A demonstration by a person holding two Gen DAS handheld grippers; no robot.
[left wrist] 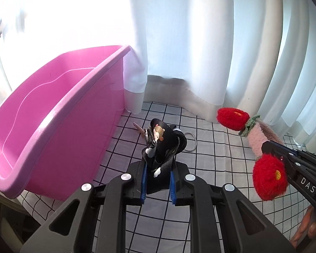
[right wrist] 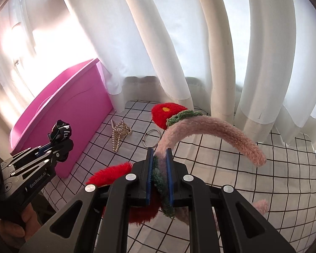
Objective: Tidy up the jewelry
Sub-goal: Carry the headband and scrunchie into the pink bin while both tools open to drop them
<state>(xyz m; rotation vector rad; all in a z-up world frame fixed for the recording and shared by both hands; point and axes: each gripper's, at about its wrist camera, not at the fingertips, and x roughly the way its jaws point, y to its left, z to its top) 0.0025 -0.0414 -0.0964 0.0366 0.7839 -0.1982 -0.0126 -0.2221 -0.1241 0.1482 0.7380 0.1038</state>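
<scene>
My left gripper [left wrist: 158, 164] is shut on a black fabric hair accessory [left wrist: 164, 145] with a small figure on it, held above the checked cloth; it also shows in the right wrist view [right wrist: 61, 135]. My right gripper [right wrist: 159, 154] is shut on a pink fuzzy headband [right wrist: 210, 132] with red knitted flowers [right wrist: 168, 113], lifted off the cloth; it also shows in the left wrist view [left wrist: 257, 139]. A pink plastic bin [left wrist: 52, 122] stands at the left, open and tilted in view. A pearl hair clip [right wrist: 118, 135] and a metal ring bangle [right wrist: 151, 137] lie on the cloth.
White curtains [left wrist: 200, 42] hang along the back edge of the checked tablecloth [left wrist: 217, 154]. The bin's side wall [right wrist: 78, 113] is close to the left gripper. Bright window light washes out the upper left.
</scene>
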